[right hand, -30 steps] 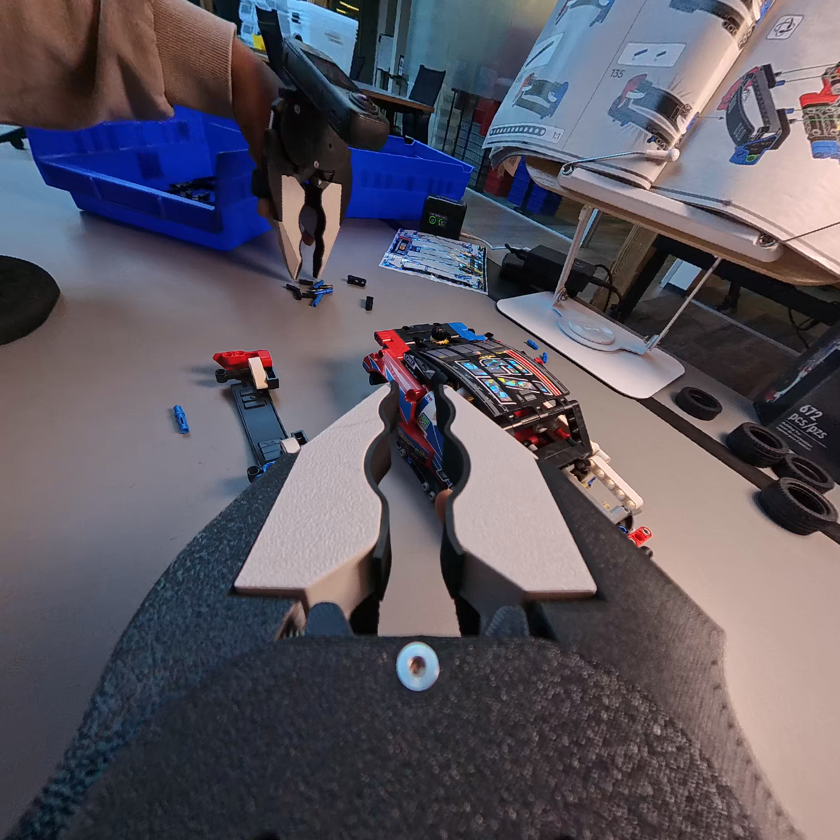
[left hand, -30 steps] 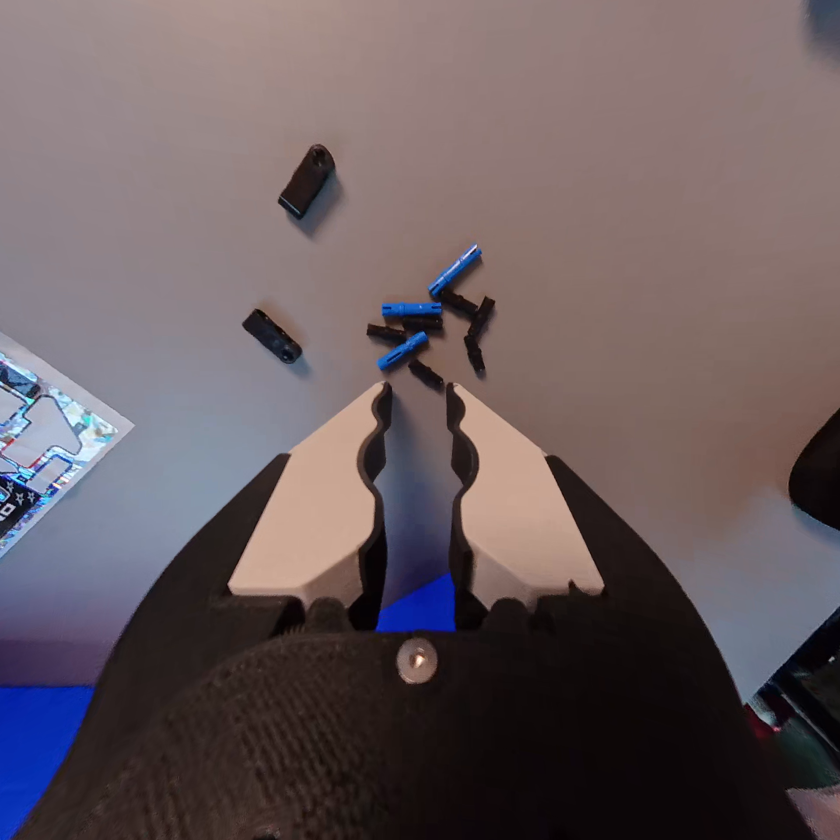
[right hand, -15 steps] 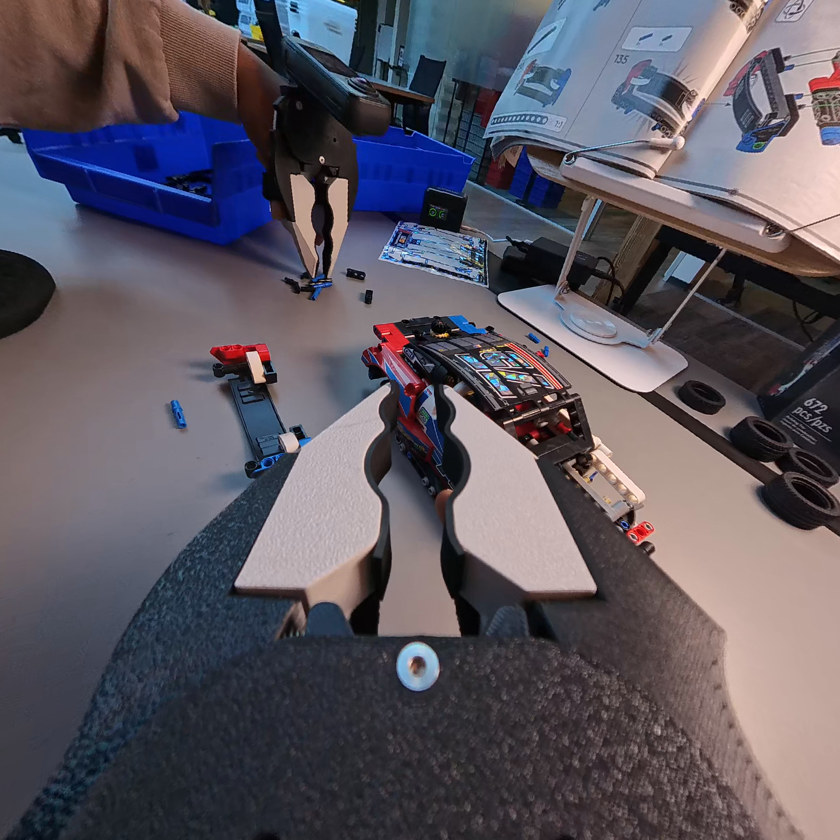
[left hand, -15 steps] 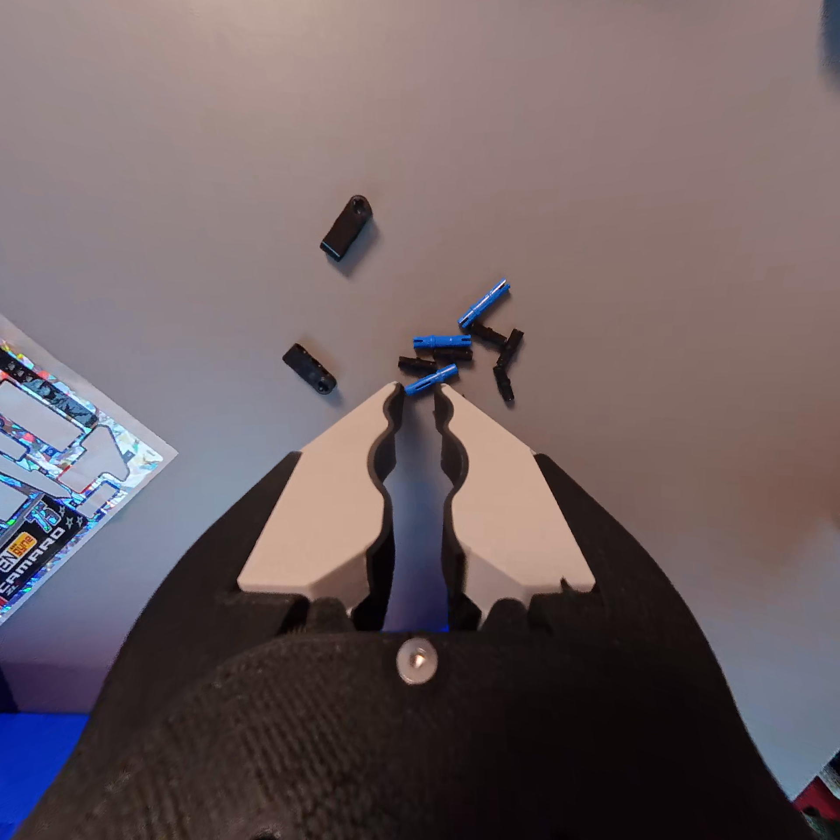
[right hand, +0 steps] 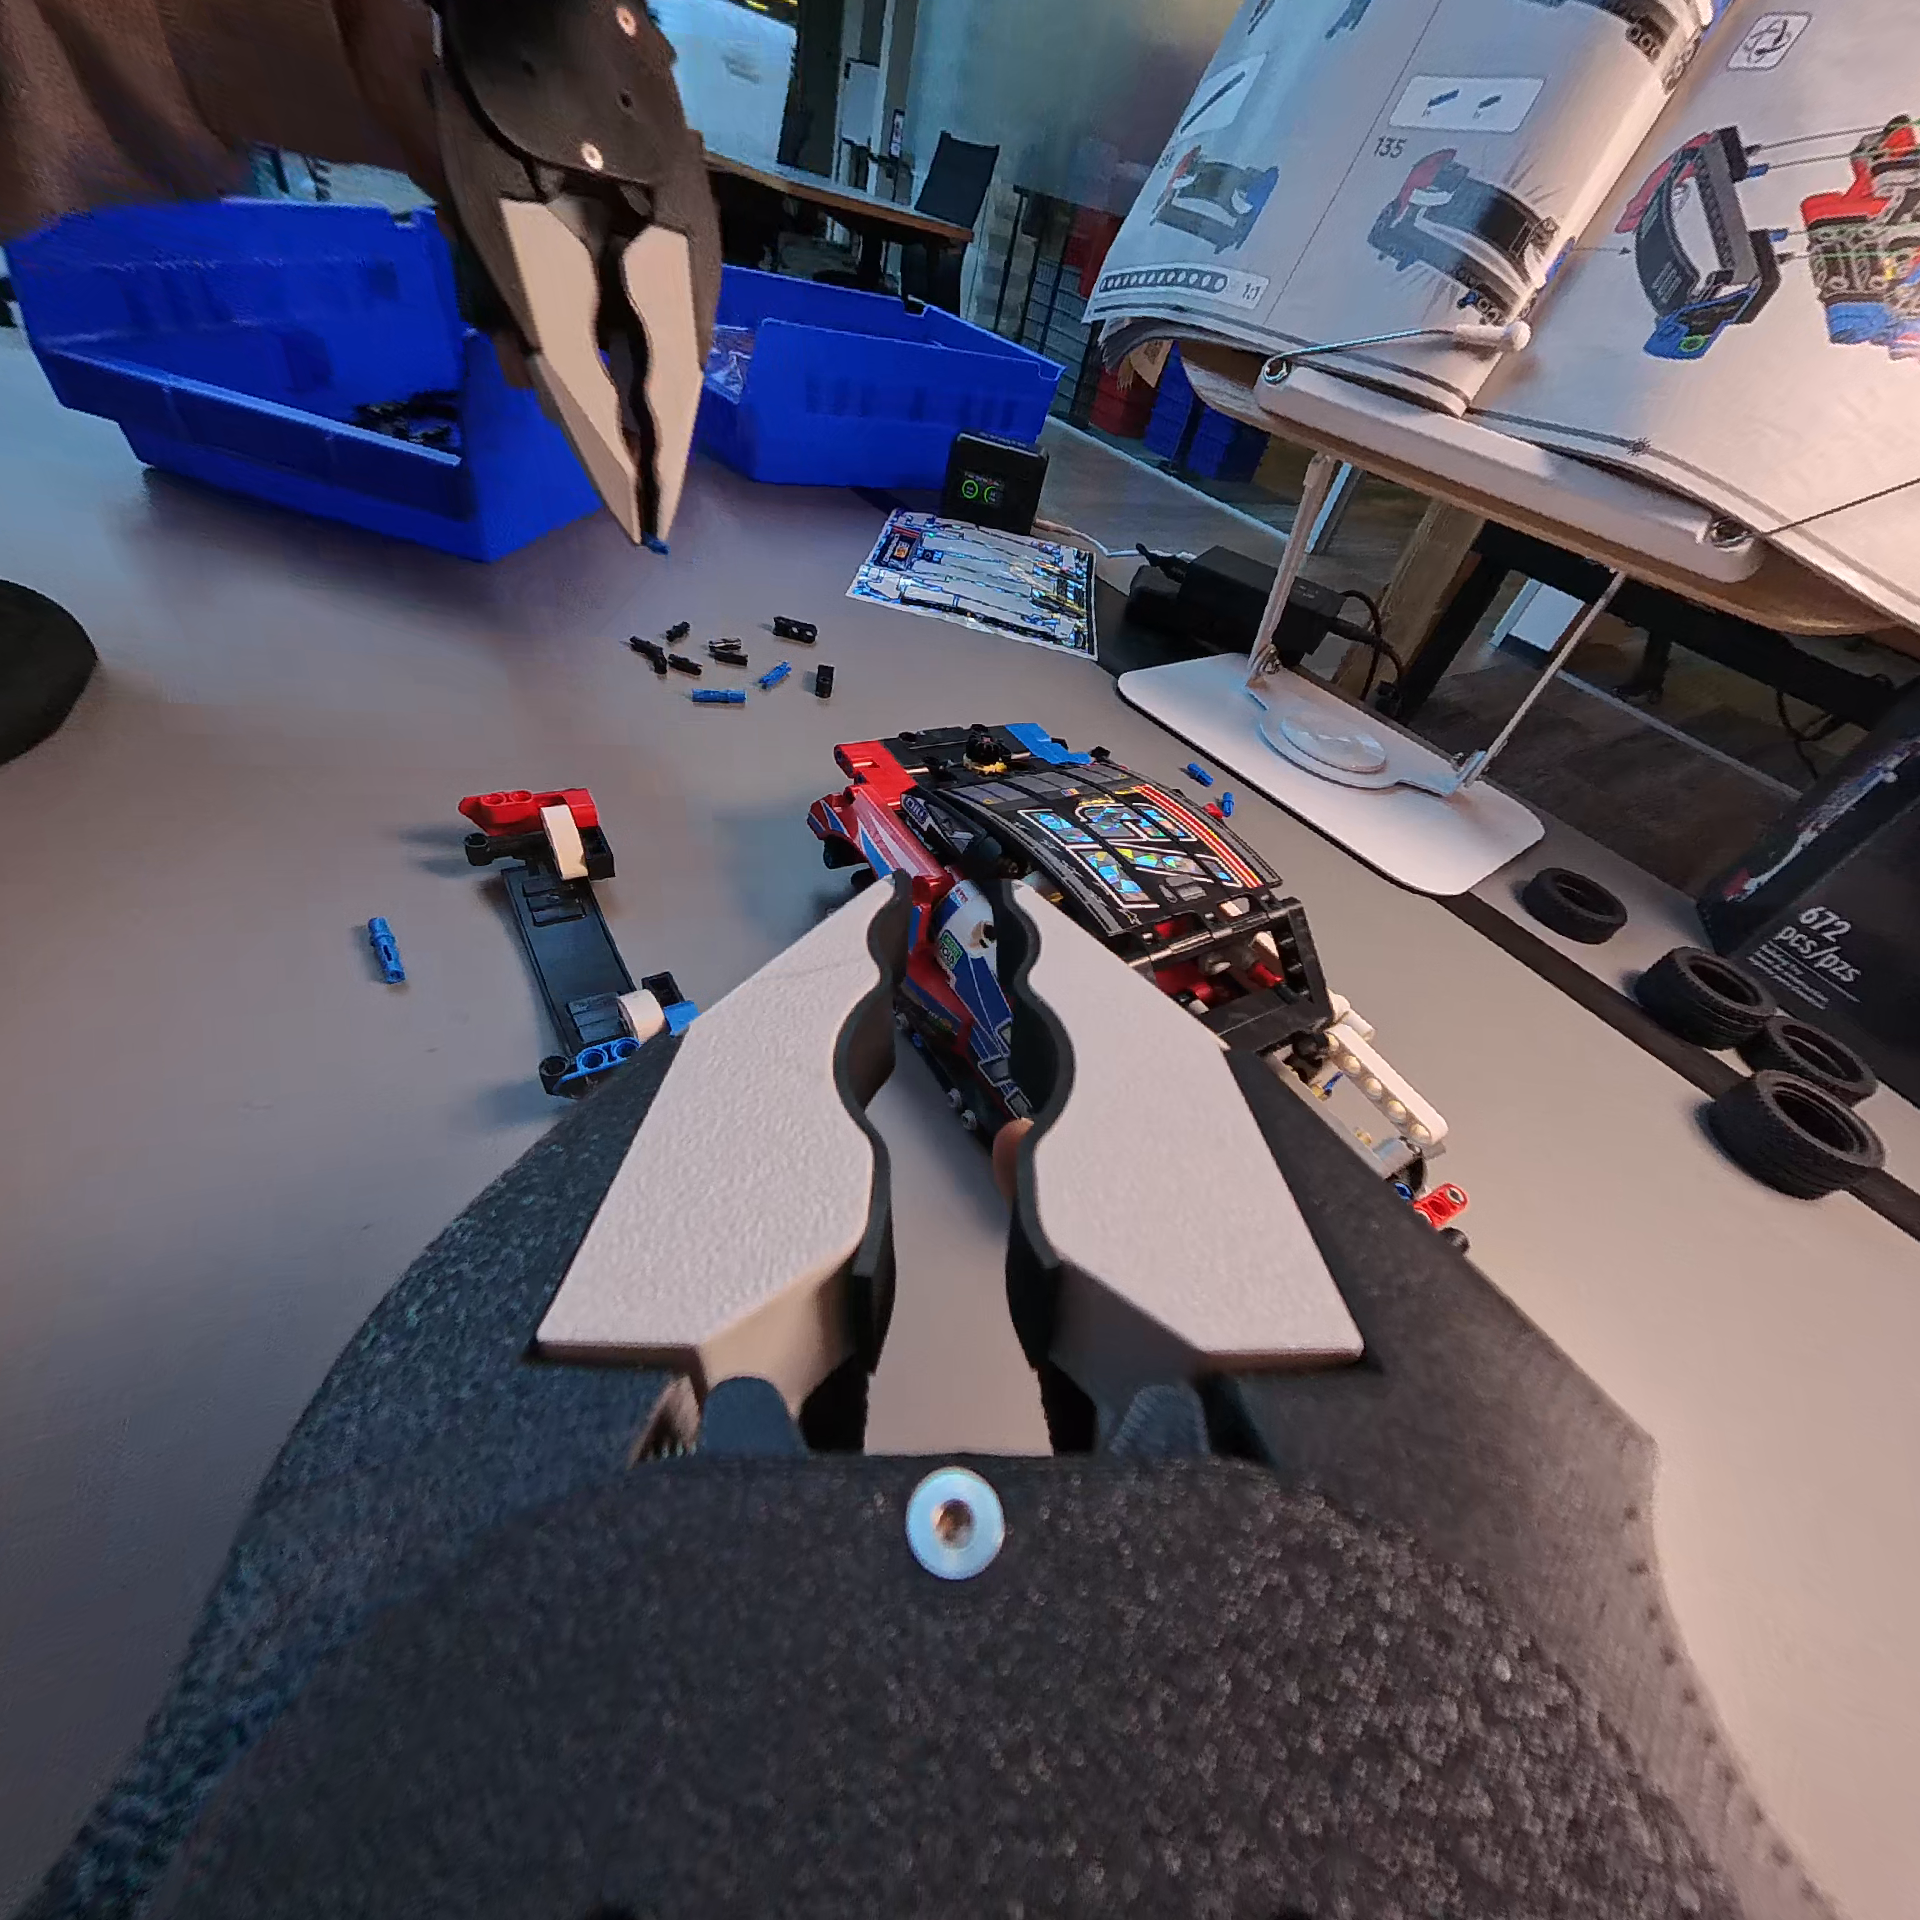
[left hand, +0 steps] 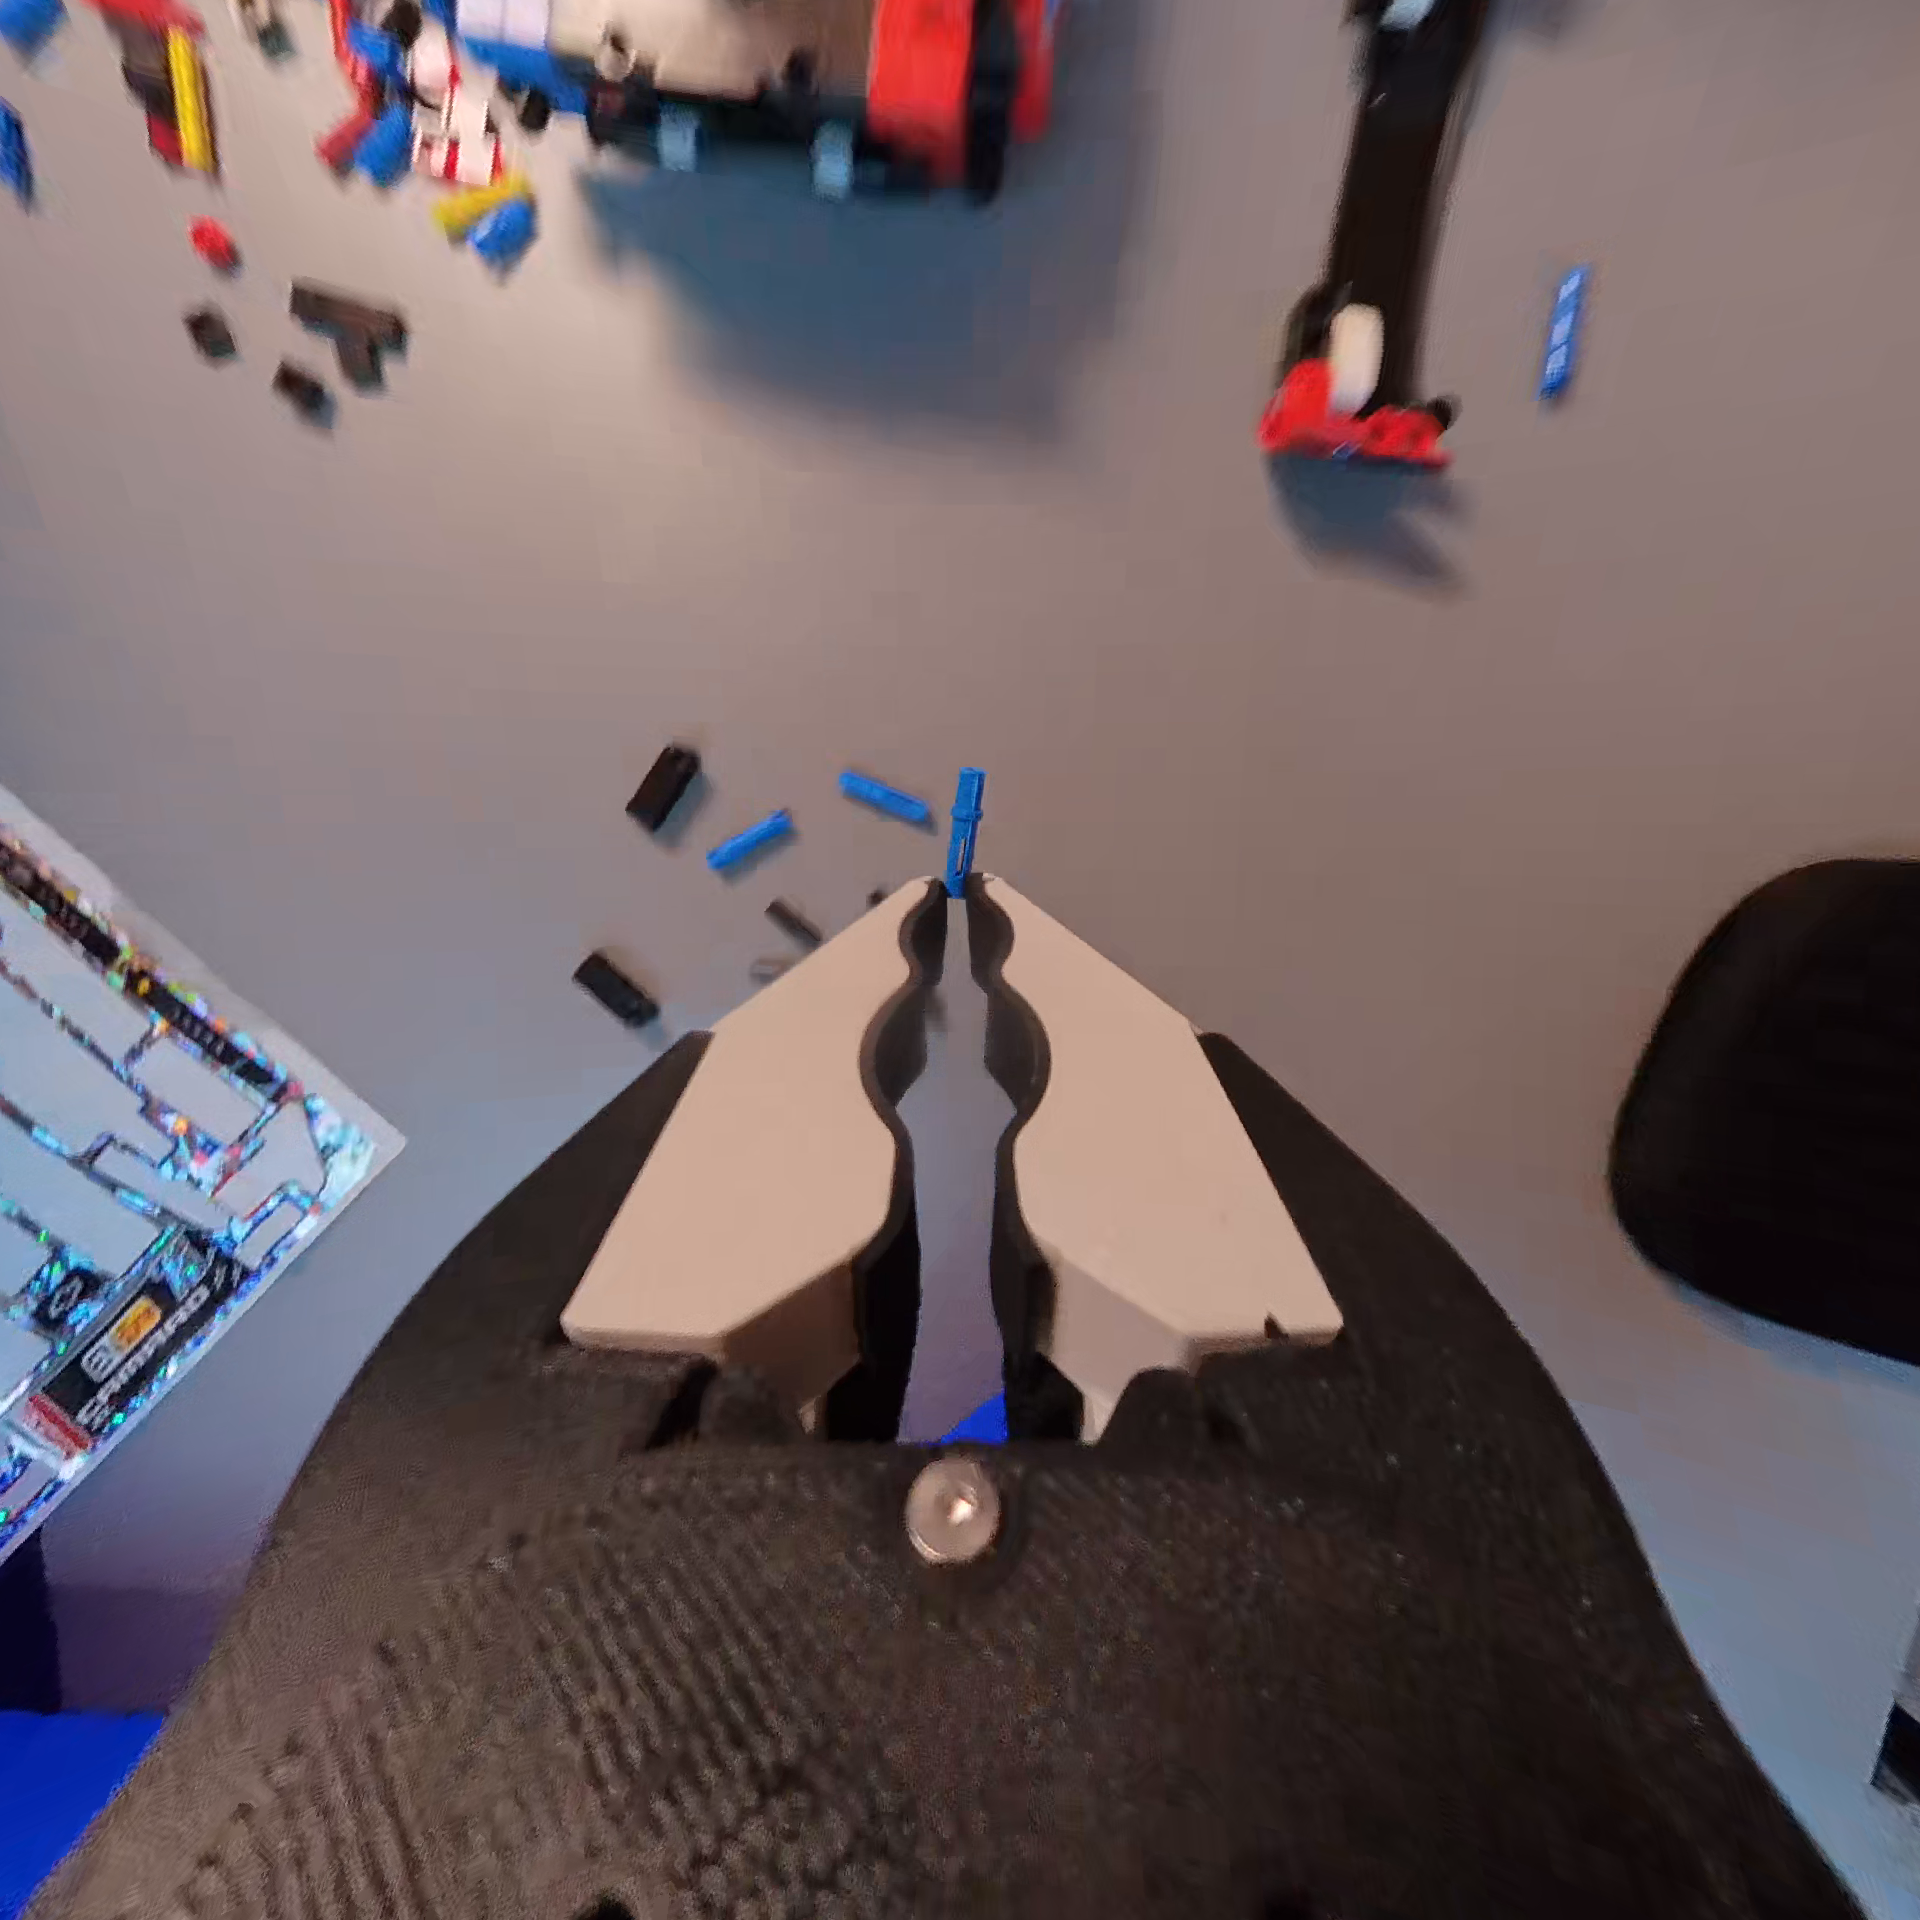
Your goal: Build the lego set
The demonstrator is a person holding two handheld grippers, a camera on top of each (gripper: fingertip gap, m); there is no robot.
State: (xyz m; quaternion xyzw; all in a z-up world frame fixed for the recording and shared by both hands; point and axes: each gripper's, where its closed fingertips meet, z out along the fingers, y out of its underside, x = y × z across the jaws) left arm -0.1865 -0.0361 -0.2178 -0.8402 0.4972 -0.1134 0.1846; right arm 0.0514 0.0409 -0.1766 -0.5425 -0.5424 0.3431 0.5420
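Observation:
My left gripper [left hand: 961, 890] is shut on a small blue pin [left hand: 964, 826] that sticks out past its tips, held above the table. It also shows in the right wrist view [right hand: 646, 525], raised over the pile of loose black and blue pins [right hand: 717, 665], which lies below it in the left wrist view [left hand: 790, 842]. My right gripper [right hand: 954, 899] is open and empty, low over the near side of the red, blue and black lego car [right hand: 1091, 852]. A long black sub-assembly with a red end [right hand: 561, 935] lies left of the car.
Two blue bins [right hand: 291, 395] stand at the back. A shiny sticker sheet [right hand: 977, 587] lies beyond the pins. An open instruction booklet on a white stand [right hand: 1351, 790] is at the right, with several black tyres [right hand: 1787, 1132] near a box. A lone blue pin [right hand: 384, 948] lies left. Left tips to right tips: about 25 centimeters.
My left gripper closed on a blue pin from the pile, lifted it off the table and tilted up toward the car. My right gripper has hardly moved.

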